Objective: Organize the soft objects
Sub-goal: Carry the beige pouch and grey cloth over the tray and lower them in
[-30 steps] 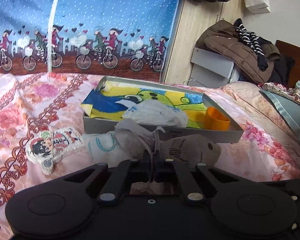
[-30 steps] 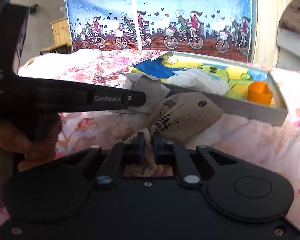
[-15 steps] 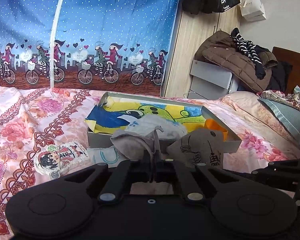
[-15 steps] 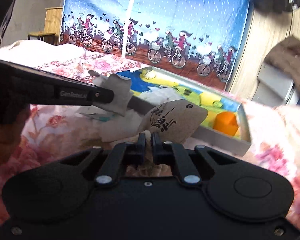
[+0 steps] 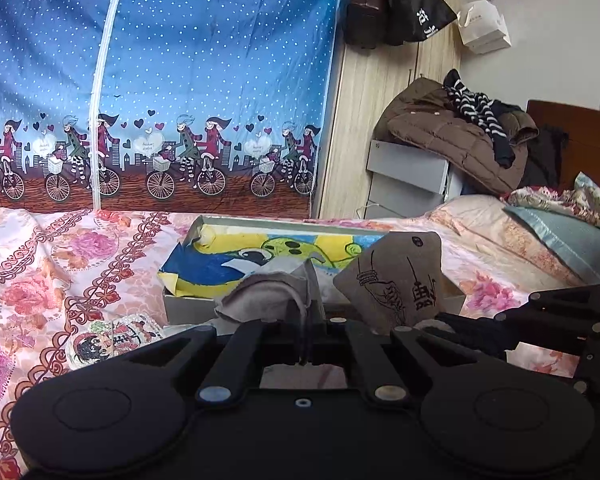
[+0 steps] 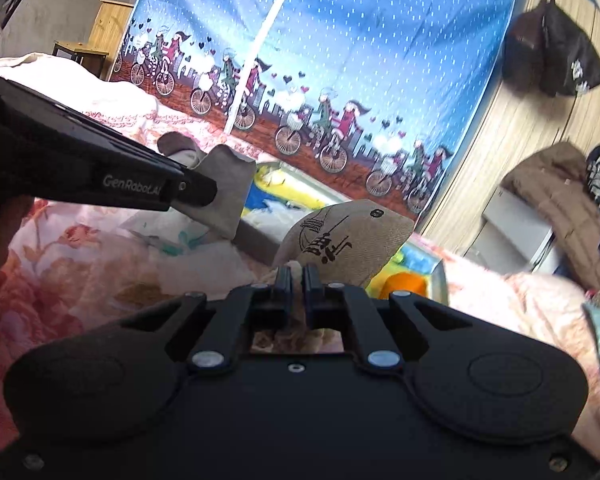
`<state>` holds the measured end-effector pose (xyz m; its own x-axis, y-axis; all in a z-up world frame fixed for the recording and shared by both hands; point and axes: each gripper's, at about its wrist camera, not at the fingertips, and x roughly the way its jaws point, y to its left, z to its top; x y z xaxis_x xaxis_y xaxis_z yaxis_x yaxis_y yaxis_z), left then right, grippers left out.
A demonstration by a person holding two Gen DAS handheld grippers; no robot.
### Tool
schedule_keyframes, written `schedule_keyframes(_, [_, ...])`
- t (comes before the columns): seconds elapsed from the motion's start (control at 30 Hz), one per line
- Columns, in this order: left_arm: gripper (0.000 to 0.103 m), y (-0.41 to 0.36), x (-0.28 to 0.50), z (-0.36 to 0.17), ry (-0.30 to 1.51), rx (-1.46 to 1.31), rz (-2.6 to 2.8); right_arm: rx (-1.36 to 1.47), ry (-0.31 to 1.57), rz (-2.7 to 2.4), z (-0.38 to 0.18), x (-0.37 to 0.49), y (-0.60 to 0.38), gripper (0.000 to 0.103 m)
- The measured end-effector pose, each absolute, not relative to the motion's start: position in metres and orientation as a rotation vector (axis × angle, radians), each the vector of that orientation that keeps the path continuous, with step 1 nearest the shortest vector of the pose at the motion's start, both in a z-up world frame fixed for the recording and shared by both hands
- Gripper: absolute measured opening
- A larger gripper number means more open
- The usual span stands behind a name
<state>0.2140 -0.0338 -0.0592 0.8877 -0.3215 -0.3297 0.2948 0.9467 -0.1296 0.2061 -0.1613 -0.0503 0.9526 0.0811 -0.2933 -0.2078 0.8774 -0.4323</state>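
My left gripper [image 5: 305, 322] is shut on a grey cloth pouch [image 5: 268, 294] and holds it above the bed; the pouch also shows in the right wrist view [image 6: 224, 188]. My right gripper [image 6: 297, 276] is shut on a tan burlap pouch [image 6: 340, 240] with a black printed drawing, also lifted; it shows in the left wrist view [image 5: 396, 280]. Behind both lies a shallow grey box [image 5: 188, 306] lined with a yellow and blue cloth [image 5: 204, 270]. An orange cup [image 6: 404, 284] stands in the box.
A small patterned pouch [image 5: 108, 338] and a white cloth with teal print [image 6: 168, 236] lie on the floral bedspread [image 5: 40, 280]. A blue bicycle-print curtain [image 5: 160, 80] hangs behind. A brown jacket [image 5: 452, 136] lies on a grey cabinet at right.
Both grippers have risen, lifting the grey pouch and the burlap pouch off the bed. The right gripper has tilted, and the box now sits lower in both views.
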Motion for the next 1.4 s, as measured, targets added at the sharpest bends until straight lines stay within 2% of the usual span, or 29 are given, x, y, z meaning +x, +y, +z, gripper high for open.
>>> schedule_keyframes(0.3, [0.002, -0.056, 0.209, -0.024, 0.221, -0.021, -0.313, -0.506, 0.144, 0.084, -0.03, 0.215, -0.171, 0.001])
schedule_keyframes(0.5, [0.002, -0.08, 0.261, 0.003, 0.17, -0.01, -0.321, -0.505, 0.098, 0.019, -0.023, 0.252, -0.195, 0.001])
schedule_keyframes(0.83, [0.002, -0.117, 0.365, -0.032, 0.349, -0.104, -0.258, -0.417, 0.244, -0.046, -0.05, 0.314, -0.233, 0.002])
schedule_keyframes(1.2, [0.003, -0.119, 0.384, -0.084, 0.526, -0.152, -0.251, -0.392, 0.264, 0.007, -0.069, 0.34, -0.236, 0.002])
schedule_keyframes(1.27, [0.004, -0.117, 0.387, -0.088, 0.563, -0.147, -0.264, -0.369, 0.274, 0.008, -0.069, 0.344, -0.239, 0.002])
schedule_keyframes(1.4, [0.016, -0.108, 0.392, -0.093, 0.615, -0.18, -0.251, -0.352, 0.274, -0.004, -0.065, 0.345, -0.243, 0.004])
